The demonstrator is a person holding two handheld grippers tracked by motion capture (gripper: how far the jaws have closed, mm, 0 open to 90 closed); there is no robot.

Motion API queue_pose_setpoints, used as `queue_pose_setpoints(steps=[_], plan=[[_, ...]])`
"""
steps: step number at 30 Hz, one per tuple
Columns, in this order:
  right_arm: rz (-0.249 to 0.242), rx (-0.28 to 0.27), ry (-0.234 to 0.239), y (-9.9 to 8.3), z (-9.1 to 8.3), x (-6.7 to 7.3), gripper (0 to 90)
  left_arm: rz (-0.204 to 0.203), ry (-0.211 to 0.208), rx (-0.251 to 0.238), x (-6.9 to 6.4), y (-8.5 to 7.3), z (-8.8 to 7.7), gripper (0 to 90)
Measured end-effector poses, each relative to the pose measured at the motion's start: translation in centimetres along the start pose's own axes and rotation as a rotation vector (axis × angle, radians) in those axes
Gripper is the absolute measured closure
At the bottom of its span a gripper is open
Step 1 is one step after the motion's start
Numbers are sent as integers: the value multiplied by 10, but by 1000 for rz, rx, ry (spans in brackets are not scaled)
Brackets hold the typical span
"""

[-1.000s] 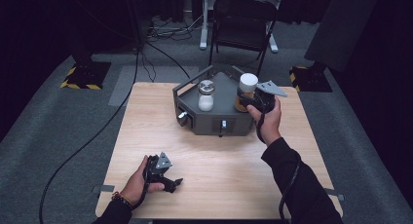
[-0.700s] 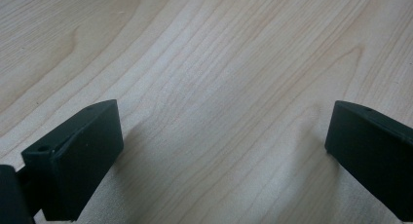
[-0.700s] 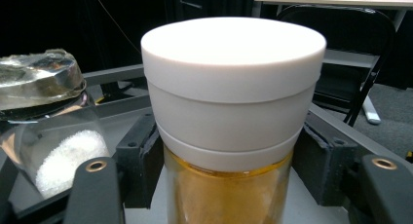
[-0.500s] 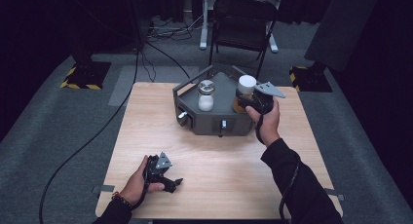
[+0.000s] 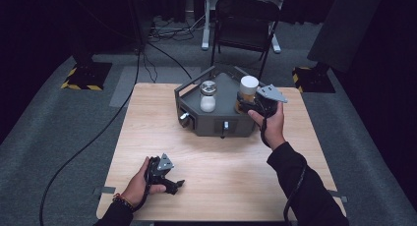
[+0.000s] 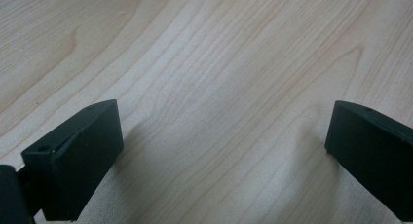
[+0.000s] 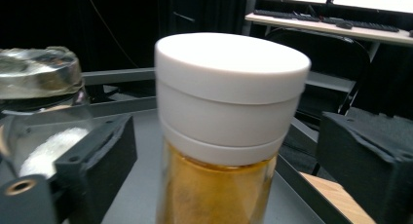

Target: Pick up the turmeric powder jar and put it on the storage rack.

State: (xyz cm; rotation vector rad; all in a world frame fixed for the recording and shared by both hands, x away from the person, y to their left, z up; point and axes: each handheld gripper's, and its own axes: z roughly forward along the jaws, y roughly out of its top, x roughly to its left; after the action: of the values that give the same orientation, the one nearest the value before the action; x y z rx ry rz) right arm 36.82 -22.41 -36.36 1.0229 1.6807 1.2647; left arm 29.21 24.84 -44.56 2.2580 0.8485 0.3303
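Amber jar (image 7: 221,136), white screw lid, yellow-orange contents, stands upright on the grey tray (image 5: 223,86) at its right side, next to the glass jar (image 5: 208,96) holding white powder. Looks set down: base on the tray floor, no tilt that I can see.

Your right tongs (image 5: 246,104) have just been opening. In the right gripper view the jaws stand either side of the amber jar with a gap on both sides, so nothing is gripped. The jar sits between them, loose.

My read: placement done, release done. What's left is backing your right hand off without clipping the lid.

Left tongs (image 5: 169,184) rest on the desk (image 5: 147,118) near its front edge, jaws wide apart, empty, bare wood between them.
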Motion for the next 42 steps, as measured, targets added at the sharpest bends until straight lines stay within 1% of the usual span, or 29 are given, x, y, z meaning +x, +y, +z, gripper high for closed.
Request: queue_pose_setpoints(steps=[2, 6, 13, 17, 20, 22, 28, 42], plan=[[-16, -2, 9, 0, -3, 0, 54, 0, 0, 0, 0, 0, 0, 0], [-29, -9, 22, -2, -8, -2, 48, 0, 0, 0, 0, 0, 0, 0], [-50, -11, 22, -6, -17, -4, 48, 0, 0, 0, 0, 0, 0, 0], [-84, -14, 31, -12, -24, -4, 47, 0, 0, 0, 0, 0, 0, 0], [-93, -21, 49, -16, -30, -6, 48, 0, 0, 1, 0, 0, 0, 0], [-109, -31, 57, -20, -35, -6, 47, 0, 0, 1, 0, 0, 0, 0], [-127, -49, 93, -30, -47, -9, 46, 0, 0, 0, 0, 0, 0, 0], [-149, -35, 177, -54, -70, -14, 46, -1, 0, 0, 0, 0, 0, 0]])
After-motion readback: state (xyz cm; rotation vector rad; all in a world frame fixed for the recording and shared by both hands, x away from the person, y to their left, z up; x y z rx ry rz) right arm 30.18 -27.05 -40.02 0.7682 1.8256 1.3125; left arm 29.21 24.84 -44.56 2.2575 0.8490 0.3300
